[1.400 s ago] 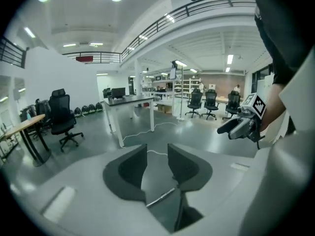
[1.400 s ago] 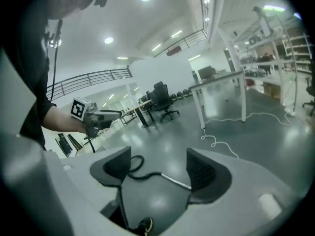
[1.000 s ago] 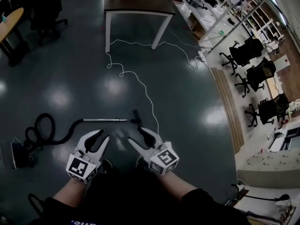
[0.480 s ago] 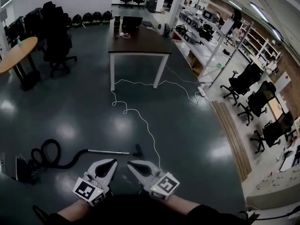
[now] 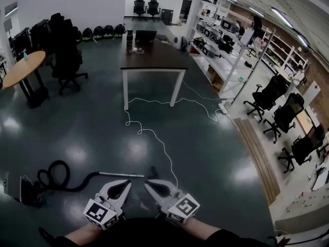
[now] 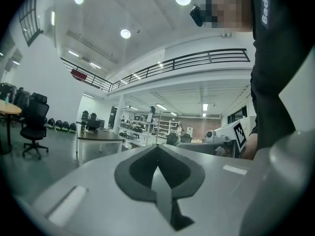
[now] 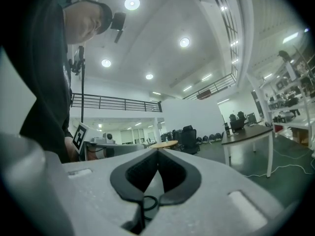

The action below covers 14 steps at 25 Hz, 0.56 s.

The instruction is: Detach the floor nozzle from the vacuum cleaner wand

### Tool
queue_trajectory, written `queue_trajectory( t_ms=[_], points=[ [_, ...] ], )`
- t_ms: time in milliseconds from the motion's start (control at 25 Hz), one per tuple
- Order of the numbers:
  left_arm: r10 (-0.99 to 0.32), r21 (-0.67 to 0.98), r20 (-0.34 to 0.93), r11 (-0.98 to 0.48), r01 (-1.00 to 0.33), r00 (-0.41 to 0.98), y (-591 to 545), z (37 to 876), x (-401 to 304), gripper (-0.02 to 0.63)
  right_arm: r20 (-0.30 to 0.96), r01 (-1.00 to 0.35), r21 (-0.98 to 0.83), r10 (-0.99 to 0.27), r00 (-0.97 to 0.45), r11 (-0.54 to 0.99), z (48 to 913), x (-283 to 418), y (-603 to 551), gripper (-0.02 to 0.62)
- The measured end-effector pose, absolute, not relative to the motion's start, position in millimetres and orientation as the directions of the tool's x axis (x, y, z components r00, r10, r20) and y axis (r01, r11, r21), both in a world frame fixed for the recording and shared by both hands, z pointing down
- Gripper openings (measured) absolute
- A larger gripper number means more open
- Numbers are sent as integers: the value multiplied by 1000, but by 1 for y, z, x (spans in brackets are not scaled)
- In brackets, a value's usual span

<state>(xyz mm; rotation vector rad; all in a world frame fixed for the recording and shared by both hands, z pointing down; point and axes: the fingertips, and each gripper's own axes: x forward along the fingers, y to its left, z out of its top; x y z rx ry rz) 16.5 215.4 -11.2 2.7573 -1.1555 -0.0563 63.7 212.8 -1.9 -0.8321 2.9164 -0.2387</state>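
Observation:
On the dark floor lies the silver vacuum wand (image 5: 121,174), with a black hose (image 5: 57,175) running left to the vacuum body (image 5: 21,188). The small black floor nozzle (image 5: 152,172) sits just off the wand's right end; whether they touch is too small to tell. Just below them in the head view, my left gripper (image 5: 127,183) and right gripper (image 5: 147,183) are held level side by side, both shut and empty. In the left gripper view the left gripper's (image 6: 158,149) pads meet. The right gripper (image 7: 157,153) shows the same in its own view.
A white cable (image 5: 156,138) snakes from the nozzle area to a brown table (image 5: 154,56). A round table (image 5: 20,67) and office chairs (image 5: 66,59) stand at the left. More chairs (image 5: 271,98) and shelving (image 5: 234,40) line the right side.
Both grippers went from open to shut and rose, tips drawing together. The head view tilted up, so the wand and nozzle now sit lower in the picture.

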Motion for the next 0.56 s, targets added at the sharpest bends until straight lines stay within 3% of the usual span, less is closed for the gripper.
queue_trajectory(
  t_ms=[560],
  points=[
    [-705, 157, 34, -696, -701, 708, 212, -6, 24, 2, -58, -549, -161, -563, -825, 821, -8, 75, 205, 0]
  ],
)
